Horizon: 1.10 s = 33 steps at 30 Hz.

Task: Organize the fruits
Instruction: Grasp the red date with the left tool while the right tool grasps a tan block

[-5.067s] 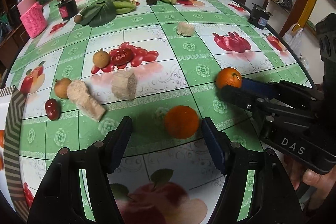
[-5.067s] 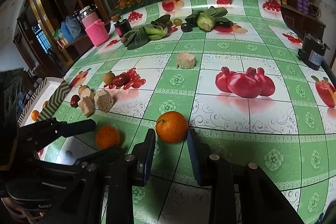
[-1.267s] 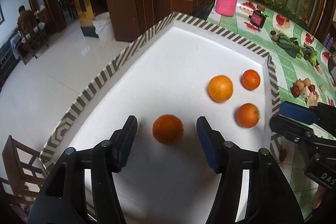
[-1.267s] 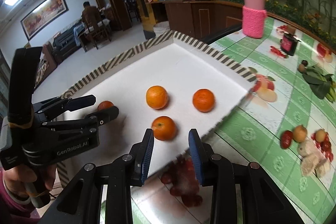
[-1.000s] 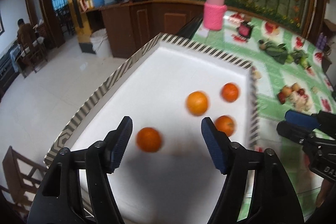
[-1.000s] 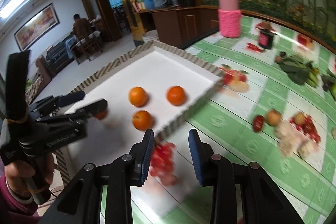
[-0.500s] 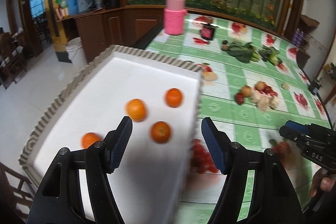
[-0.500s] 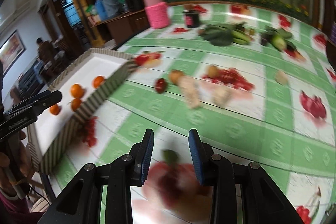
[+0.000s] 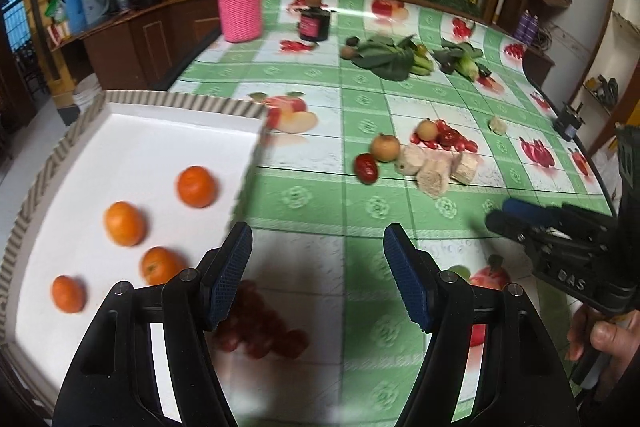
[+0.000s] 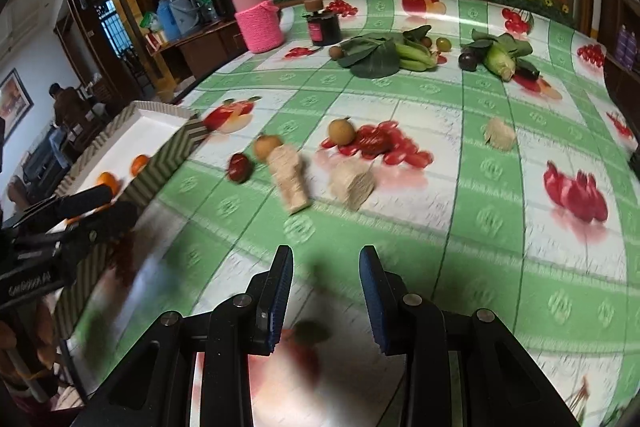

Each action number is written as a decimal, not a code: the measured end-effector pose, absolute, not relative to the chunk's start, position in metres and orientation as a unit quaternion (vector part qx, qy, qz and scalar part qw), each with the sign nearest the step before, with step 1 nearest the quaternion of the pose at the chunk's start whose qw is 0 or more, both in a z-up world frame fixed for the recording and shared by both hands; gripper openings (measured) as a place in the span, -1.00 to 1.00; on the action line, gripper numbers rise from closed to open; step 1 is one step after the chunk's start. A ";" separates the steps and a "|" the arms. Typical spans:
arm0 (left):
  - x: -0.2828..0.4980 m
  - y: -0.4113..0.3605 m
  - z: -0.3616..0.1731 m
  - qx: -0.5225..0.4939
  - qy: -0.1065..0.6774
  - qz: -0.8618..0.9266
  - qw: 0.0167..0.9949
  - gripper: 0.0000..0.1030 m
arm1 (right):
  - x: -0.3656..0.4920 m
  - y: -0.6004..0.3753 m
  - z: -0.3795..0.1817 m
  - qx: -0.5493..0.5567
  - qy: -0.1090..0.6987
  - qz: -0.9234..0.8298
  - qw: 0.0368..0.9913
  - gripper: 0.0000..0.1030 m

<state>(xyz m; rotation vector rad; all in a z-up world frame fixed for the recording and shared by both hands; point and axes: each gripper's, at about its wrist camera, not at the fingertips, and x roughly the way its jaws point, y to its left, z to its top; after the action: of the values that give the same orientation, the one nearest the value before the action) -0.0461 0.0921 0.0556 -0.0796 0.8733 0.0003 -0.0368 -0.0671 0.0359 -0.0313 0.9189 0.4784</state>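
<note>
A: While both sets of tongs are hanging apart and empty, left tongs at the lower middle, right tongs likewise, what is threatening?

B: Printed fruit on the desk is posing as real; a grab there is closing on nothing.

A: And further up?

B: Four oranges are sitting in the tray at left. The red date and round brown fruit, mid-frame, are touching beige chunks, so wide tongs are risking catching both.
</note>
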 end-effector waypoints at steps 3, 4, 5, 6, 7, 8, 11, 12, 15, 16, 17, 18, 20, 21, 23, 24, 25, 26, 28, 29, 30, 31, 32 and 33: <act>-0.032 0.087 0.050 -0.040 0.435 -0.005 0.900 0.34 | -0.019 -0.068 0.036 -0.020 0.442 0.227 0.867 -0.35; -0.027 0.086 0.048 -0.042 0.438 -0.009 0.898 0.34 | -0.015 -0.067 0.036 -0.022 0.442 0.229 0.867 -0.35; -0.022 0.085 0.046 -0.042 0.441 -0.009 0.896 0.34 | -0.011 -0.067 0.036 -0.023 0.442 0.232 0.866 -0.35; -0.019 0.084 0.045 -0.043 0.444 -0.009 0.895 0.34 | -0.007 -0.066 0.036 -0.024 0.443 0.234 0.865 -0.35; -0.015 0.082 0.044 -0.044 0.447 -0.011 0.894 0.34 | -0.003 -0.065 0.035 -0.026 0.445 0.236 0.863 -0.35; -0.011 0.081 0.042 -0.045 0.450 -0.013 0.892 0.34 | 0.001 -0.064 0.034 -0.030 0.448 0.236 0.862 -0.35; 0.001 0.079 0.038 -0.047 0.458 -0.012 0.887 0.34 | 0.011 -0.061 0.031 -0.039 0.451 0.241 0.859 -0.34; 0.006 0.079 0.037 -0.048 0.460 -0.012 0.886 0.34 | 0.014 -0.061 0.031 -0.039 0.451 0.243 0.858 -0.34; 0.016 0.076 0.033 -0.048 0.466 -0.008 0.883 0.34 | 0.020 -0.060 0.027 -0.038 0.456 0.253 0.853 -0.34; 0.019 0.075 0.031 -0.048 0.468 -0.008 0.882 0.34 | 0.022 -0.059 0.025 -0.037 0.458 0.257 0.850 -0.34; 0.023 0.074 0.030 -0.048 0.470 -0.007 0.882 0.34 | 0.023 -0.060 0.023 -0.032 0.459 0.262 0.849 -0.34; 0.026 0.073 0.029 -0.047 0.470 -0.005 0.882 0.34 | 0.023 -0.060 0.023 -0.025 0.456 0.268 0.848 -0.34; 0.031 0.073 0.028 -0.048 0.468 0.000 0.882 0.34 | 0.023 -0.062 0.022 -0.010 0.451 0.279 0.848 -0.34; 0.034 0.073 0.027 -0.048 0.468 0.002 0.883 0.34 | 0.024 -0.062 0.022 -0.007 0.451 0.282 0.847 -0.35; 0.039 0.071 0.025 -0.047 0.468 0.006 0.883 0.34 | 0.024 -0.062 0.021 -0.008 0.448 0.286 0.847 -0.39; 0.042 0.070 0.023 -0.046 0.468 0.006 0.883 0.33 | 0.024 -0.062 0.021 -0.007 0.446 0.287 0.848 -0.39; 0.043 0.070 0.022 -0.045 0.468 0.005 0.882 0.30 | 0.024 -0.063 0.021 -0.004 0.446 0.289 0.847 -0.39; 0.044 0.069 0.020 -0.044 0.469 0.004 0.882 0.07 | 0.024 -0.063 0.021 -0.002 0.445 0.291 0.847 -0.39; 0.046 0.069 0.015 -0.043 0.473 0.005 0.880 -0.38 | 0.024 -0.064 0.021 0.000 0.445 0.294 0.846 -0.40; 0.046 0.069 0.016 -0.037 0.468 0.012 0.883 -0.48 | 0.024 -0.065 0.021 0.002 0.445 0.295 0.846 -0.40; 0.047 0.070 0.015 -0.038 0.468 0.014 0.883 -0.55 | 0.023 -0.065 0.021 0.003 0.445 0.295 0.846 -0.40; 0.047 0.072 0.015 -0.042 0.467 0.012 0.883 -0.57 | 0.023 -0.066 0.021 0.004 0.445 0.295 0.846 -0.40; 0.046 0.074 0.016 -0.047 0.468 0.010 0.883 -0.65 | 0.023 -0.066 0.021 0.005 0.445 0.295 0.846 -0.40; 0.045 0.075 0.016 -0.051 0.469 0.008 0.882 -0.65 | 0.022 -0.067 0.021 0.005 0.445 0.295 0.845 -0.40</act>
<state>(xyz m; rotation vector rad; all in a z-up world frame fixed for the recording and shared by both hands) 0.0447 0.0753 0.0161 -0.1056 0.9759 0.0160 0.0224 -0.0667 0.0212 0.0116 0.9395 0.6219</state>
